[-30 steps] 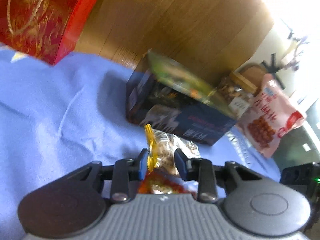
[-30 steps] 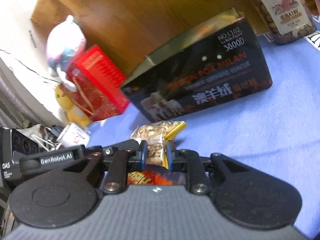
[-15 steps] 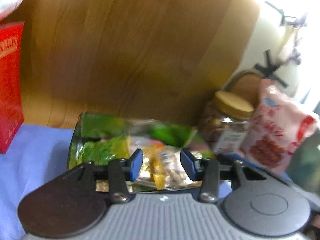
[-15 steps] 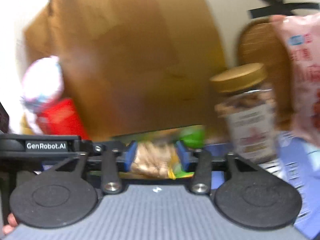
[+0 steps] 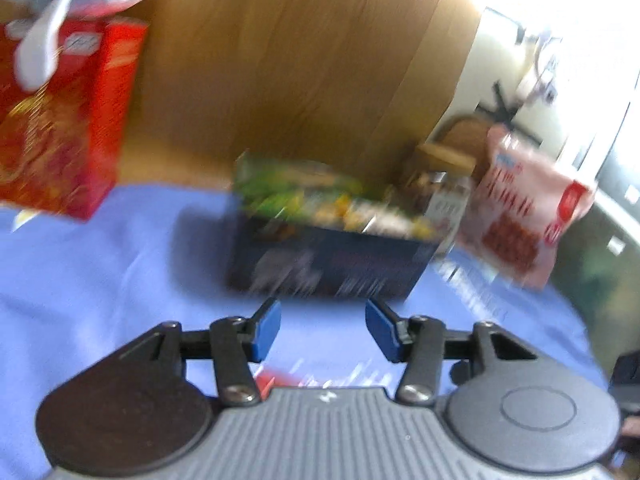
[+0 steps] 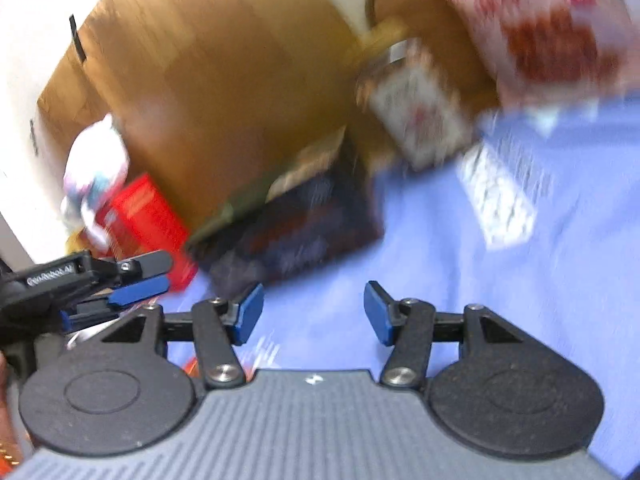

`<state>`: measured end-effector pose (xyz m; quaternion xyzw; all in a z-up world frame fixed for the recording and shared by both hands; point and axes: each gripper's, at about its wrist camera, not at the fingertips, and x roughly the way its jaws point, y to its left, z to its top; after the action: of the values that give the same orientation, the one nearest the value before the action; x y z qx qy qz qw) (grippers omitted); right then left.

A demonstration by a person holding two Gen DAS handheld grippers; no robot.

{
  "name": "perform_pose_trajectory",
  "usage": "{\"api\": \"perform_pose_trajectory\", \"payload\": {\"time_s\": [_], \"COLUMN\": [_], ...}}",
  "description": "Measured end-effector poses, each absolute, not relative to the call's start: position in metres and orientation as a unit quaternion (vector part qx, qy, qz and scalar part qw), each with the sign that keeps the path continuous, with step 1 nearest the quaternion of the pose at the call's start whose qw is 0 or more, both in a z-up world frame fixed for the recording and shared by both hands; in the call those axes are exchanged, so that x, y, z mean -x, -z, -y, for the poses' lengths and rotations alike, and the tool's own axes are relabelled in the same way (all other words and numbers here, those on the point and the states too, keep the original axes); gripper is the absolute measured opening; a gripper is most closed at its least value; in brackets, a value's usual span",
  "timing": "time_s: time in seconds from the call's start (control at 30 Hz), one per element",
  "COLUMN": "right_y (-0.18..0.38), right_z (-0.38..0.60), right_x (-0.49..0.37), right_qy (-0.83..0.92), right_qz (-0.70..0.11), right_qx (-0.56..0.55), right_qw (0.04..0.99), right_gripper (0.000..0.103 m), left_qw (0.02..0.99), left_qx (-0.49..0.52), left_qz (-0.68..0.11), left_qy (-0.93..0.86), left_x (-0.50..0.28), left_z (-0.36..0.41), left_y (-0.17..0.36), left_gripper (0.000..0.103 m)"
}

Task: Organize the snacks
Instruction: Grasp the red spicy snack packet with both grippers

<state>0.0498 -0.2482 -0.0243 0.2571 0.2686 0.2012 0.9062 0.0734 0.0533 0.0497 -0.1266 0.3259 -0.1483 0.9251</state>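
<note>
Item: left gripper (image 5: 323, 330) and right gripper (image 6: 313, 313), both nearest, jaws just opened wide with nothing between them, short of the dark box (image 5: 332, 264). Box: open-topped on the blue cloth (image 5: 100, 280), snack packets (image 5: 320, 196) inside. Beyond it, jar (image 5: 444, 184) and pink bag (image 5: 528, 216); approach the next packet slowly, jaws centred.

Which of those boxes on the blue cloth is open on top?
The dark navy box in the middle: its top is open, with snack packets showing inside. The red box at left looks closed.
</note>
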Motion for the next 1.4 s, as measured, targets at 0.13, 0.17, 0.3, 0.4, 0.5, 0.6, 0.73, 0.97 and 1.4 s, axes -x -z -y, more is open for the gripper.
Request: {"api": "perform_pose_trajectory", "payload": {"time_s": [0.13, 0.17, 0.3, 0.4, 0.5, 0.6, 0.73, 0.97, 1.4], "right_y": [0.027, 0.027, 0.030, 0.029, 0.035, 0.043, 0.049, 0.038, 0.044], "right_z": [0.215, 0.207, 0.189, 0.187, 0.187, 0.191, 0.204, 0.213, 0.230], "right_x": [-0.042, -0.043, -0.046, -0.047, -0.047, -0.049, -0.049, -0.038, -0.031], "right_qy": [-0.259, -0.271, -0.277, -0.263, -0.261, -0.252, -0.254, -0.255, -0.224], "right_qz": [-0.317, -0.329, -0.362, -0.366, -0.357, -0.344, -0.344, -0.309, -0.330], "right_qx": [-0.256, -0.262, -0.266, -0.282, -0.293, -0.301, -0.331, -0.319, -0.272], "right_qw": [0.876, 0.866, 0.849, 0.847, 0.848, 0.853, 0.841, 0.859, 0.876], "right_gripper": [0.057, 0.057, 0.055, 0.054, 0.046, 0.030, 0.021, 0.018, 0.020], "left_qw": [0.909, 0.904, 0.885, 0.877, 0.860, 0.852, 0.850, 0.861, 0.860], "left_qx": [0.145, 0.154, 0.174, 0.187, 0.231, 0.259, 0.271, 0.249, 0.207], "left_qz": [-0.363, -0.371, -0.404, -0.407, -0.413, -0.410, -0.407, -0.389, -0.412], "left_qy": [0.143, 0.146, 0.155, 0.175, 0.190, 0.197, 0.198, 0.215, 0.221], "left_x": [-0.058, -0.058, -0.059, -0.055, -0.054, -0.051, -0.051, -0.051, -0.062], "left_z": [-0.078, -0.081, -0.081, -0.076, -0.070, -0.064, -0.060, -0.045, -0.019], "left_y": [-0.035, -0.031, -0.012, -0.005, 0.003, 0.011, 0.011, -0.009, 0.007], "left_gripper": [0.051, 0.054, 0.050, 0.020, 0.017, 0.012, 0.011, 0.011, 0.012]}}
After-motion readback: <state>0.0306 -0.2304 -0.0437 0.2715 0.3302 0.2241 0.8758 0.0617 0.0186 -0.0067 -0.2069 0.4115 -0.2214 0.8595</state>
